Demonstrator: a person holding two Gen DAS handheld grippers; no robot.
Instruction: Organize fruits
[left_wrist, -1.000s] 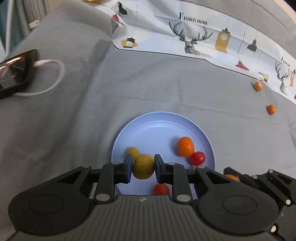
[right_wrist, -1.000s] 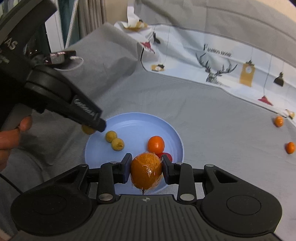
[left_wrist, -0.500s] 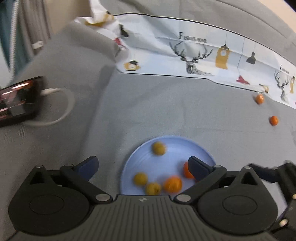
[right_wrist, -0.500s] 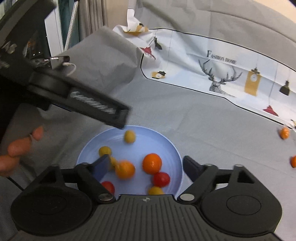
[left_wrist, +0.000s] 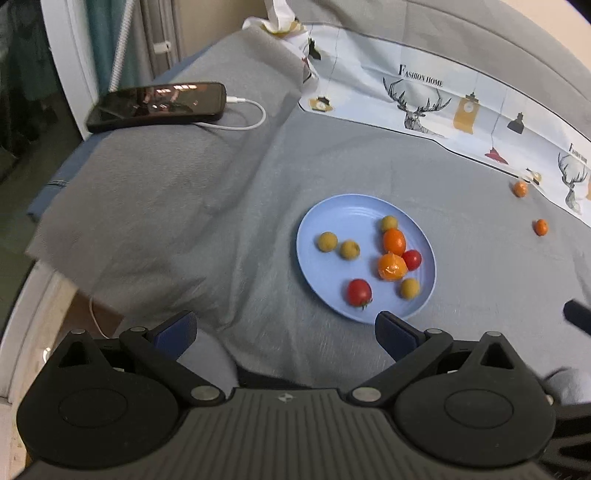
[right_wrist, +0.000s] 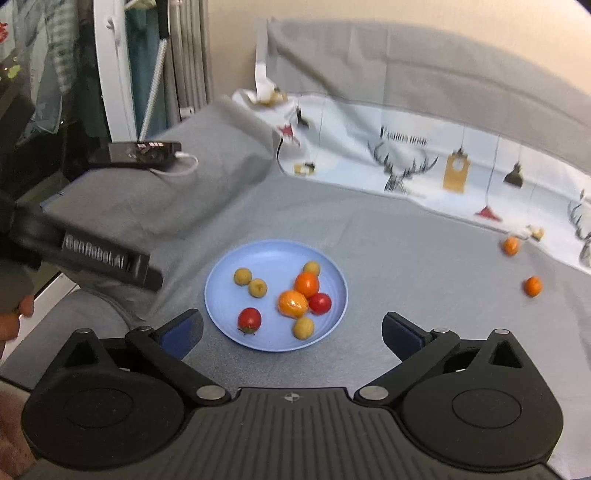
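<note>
A light blue plate (left_wrist: 332, 221) (right_wrist: 229, 269) lies on the grey cloth and holds several fruits: yellow-green ones (left_wrist: 327, 242) (right_wrist: 243, 276), two oranges (left_wrist: 394, 240) (right_wrist: 293, 303) and two red tomatoes (left_wrist: 359, 292) (right_wrist: 249, 319). Two small oranges (left_wrist: 540, 226) (right_wrist: 533, 285) lie loose on the cloth to the right. My left gripper (left_wrist: 286, 332) is open and empty, raised above the plate's near edge. My right gripper (right_wrist: 292, 330) is open and empty, also raised near the plate's front rim.
A black phone (left_wrist: 157, 105) (right_wrist: 144, 151) with a white cable lies on a raised fold of cloth at the back left. A printed white sheet (left_wrist: 461, 107) (right_wrist: 424, 158) runs along the back. The left gripper's body (right_wrist: 103, 258) crosses the right wrist view at left.
Both grippers opened, dropping a yellow-green fruit and an orange onto the plate. Both then lifted up and pulled back from the plate.
</note>
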